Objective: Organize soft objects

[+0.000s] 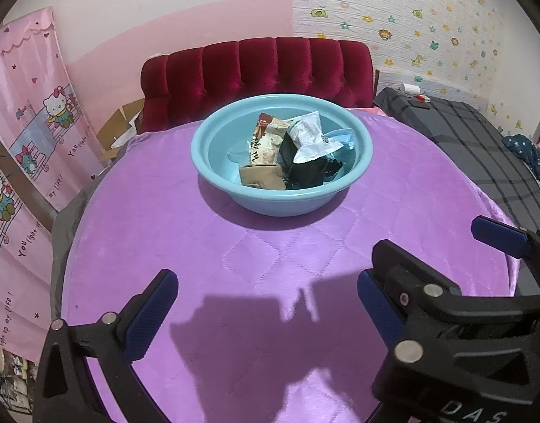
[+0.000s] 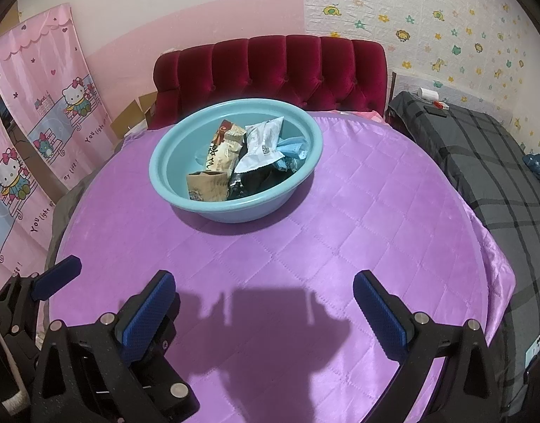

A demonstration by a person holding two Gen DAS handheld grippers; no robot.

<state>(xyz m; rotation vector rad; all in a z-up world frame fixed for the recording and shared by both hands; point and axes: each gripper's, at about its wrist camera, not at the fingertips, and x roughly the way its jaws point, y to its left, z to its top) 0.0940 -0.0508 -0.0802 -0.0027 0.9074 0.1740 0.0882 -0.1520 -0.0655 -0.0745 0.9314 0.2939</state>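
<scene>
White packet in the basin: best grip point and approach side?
Grip the white packet by its crimped lower end, coming from above with the right hand-held gripper. It lies on top of the other packets, tilted, its flat sealed edge sticking out free; the teal basin wall probably blocks a sideways approach.

Soft snack packets heaped in teal basin (mid-quilt)

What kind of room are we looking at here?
Most likely a home bedroom, perhaps a child's: a red tufted headboard, cartoon-cat curtains and animal-and-flower wallpaper. A blue basin of snack packets sits on a purple quilted cover.
</scene>
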